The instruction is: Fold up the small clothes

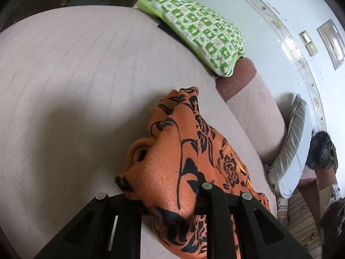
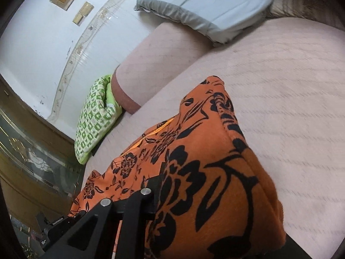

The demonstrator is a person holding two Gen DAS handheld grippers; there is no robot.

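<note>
Orange floral garment (image 1: 183, 151) hangs bunched over the pink sofa seat (image 1: 75, 75), pinched in both the left gripper (image 1: 170, 211) and right gripper (image 2: 163, 196); spreading the corners apart evenly should flatten it.

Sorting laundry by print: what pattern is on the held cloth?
Orange cloth with black flowers and vines, clearest in the right wrist view.
</note>
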